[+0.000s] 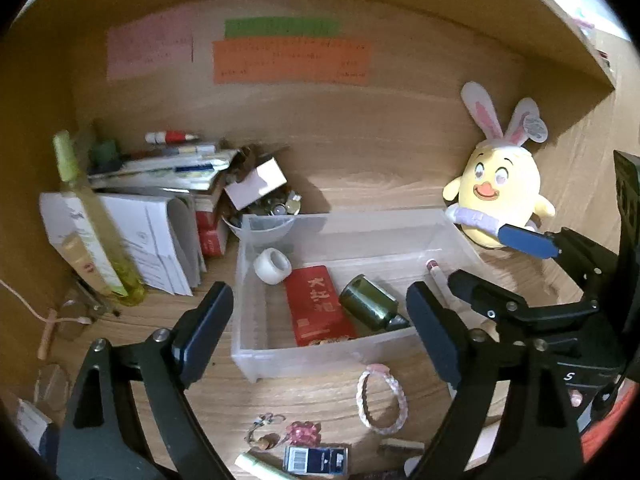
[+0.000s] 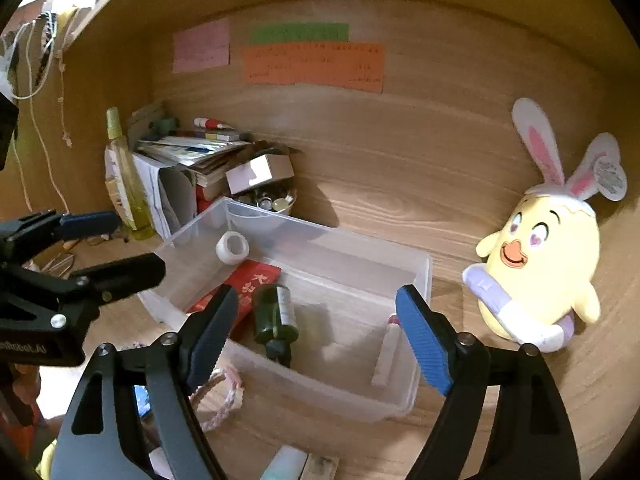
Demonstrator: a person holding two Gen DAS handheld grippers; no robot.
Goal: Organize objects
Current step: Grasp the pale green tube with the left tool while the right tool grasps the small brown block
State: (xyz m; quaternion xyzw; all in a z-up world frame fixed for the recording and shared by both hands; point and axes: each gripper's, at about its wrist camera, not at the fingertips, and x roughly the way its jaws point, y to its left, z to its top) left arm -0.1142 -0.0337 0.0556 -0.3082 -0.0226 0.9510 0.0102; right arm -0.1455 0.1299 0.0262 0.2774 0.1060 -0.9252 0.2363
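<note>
A clear plastic bin [image 1: 320,356] stands on the wooden desk. In it lie a white tape roll [image 1: 272,265], a red packet [image 1: 316,308], a dark green bottle [image 1: 370,306] and a white tube [image 1: 438,280]. My left gripper [image 1: 318,304] hovers above the bin's near side, open, with nothing between its fingers. My right gripper [image 2: 318,304] hangs open and empty over the bin [image 2: 320,392], above the green bottle [image 2: 276,320] and white tube [image 2: 386,356]. A pink braided bracelet [image 1: 382,400] lies on the desk in front of the bin.
A yellow chick plush with rabbit ears [image 1: 500,196] leans at the back right. Stacked books and papers [image 1: 160,184], a yellow-green bottle [image 1: 92,232] and a bowl of small items [image 1: 272,212] crowd the back left. A keychain [image 1: 280,432] and a small blue box [image 1: 316,460] lie near the front edge.
</note>
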